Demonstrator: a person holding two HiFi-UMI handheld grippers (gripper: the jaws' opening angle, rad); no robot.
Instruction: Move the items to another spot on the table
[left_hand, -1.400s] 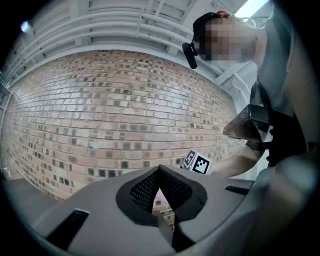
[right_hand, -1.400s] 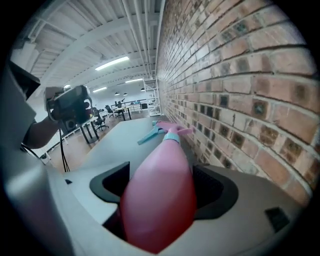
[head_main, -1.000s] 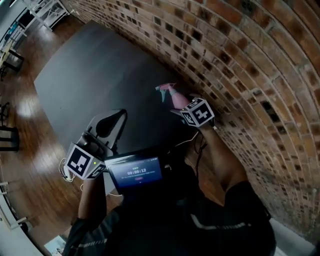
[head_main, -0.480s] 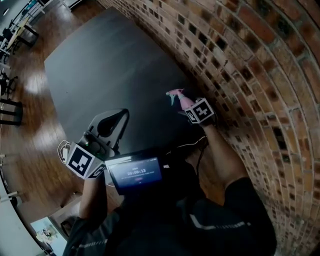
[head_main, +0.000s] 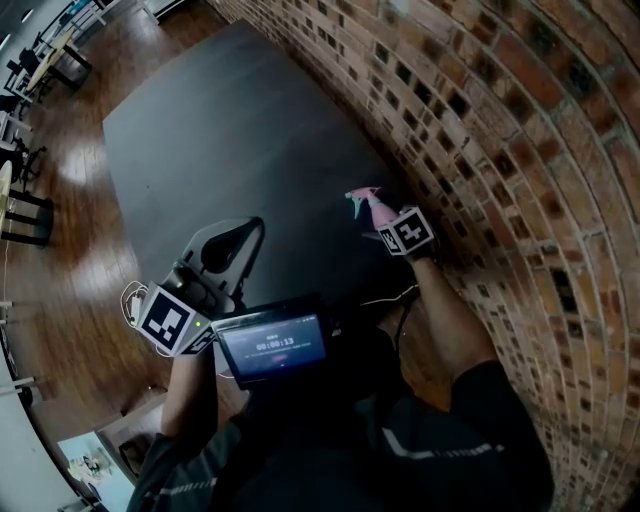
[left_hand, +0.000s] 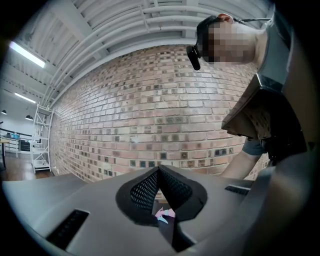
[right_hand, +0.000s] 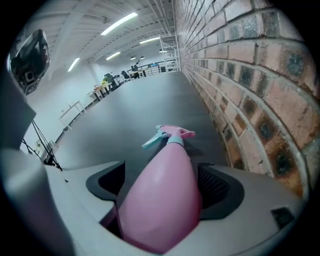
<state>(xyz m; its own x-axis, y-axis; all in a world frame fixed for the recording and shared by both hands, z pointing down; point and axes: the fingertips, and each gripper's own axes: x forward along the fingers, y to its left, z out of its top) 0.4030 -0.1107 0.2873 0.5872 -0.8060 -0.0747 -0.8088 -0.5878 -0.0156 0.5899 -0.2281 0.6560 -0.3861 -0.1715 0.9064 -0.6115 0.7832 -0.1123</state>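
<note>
A pink spray bottle (head_main: 370, 205) with a pale blue trigger is at the right side of the black table (head_main: 230, 140), close to the brick wall. My right gripper (head_main: 388, 226) points steeply down around it. In the right gripper view the bottle's body (right_hand: 162, 195) fills the space between the jaws, which have just been opening. A gap shows at the left pad (right_hand: 107, 182), so the right gripper (right_hand: 160, 187) is open. Its base is hidden. My left gripper (head_main: 228, 246) hovers level over the table's near edge, shut and empty. The bottle's nozzle (left_hand: 163, 215) peeks out below the closed left gripper (left_hand: 159, 172).
The brick wall (head_main: 500, 120) runs along the table's right edge, right beside the bottle. A lit screen (head_main: 272, 347) sits at the person's chest. Wooden floor (head_main: 70, 230) lies left of the table, with furniture far off at the upper left.
My right gripper has come down toward the table by the wall with the bottle. The left gripper has drifted only slightly.
</note>
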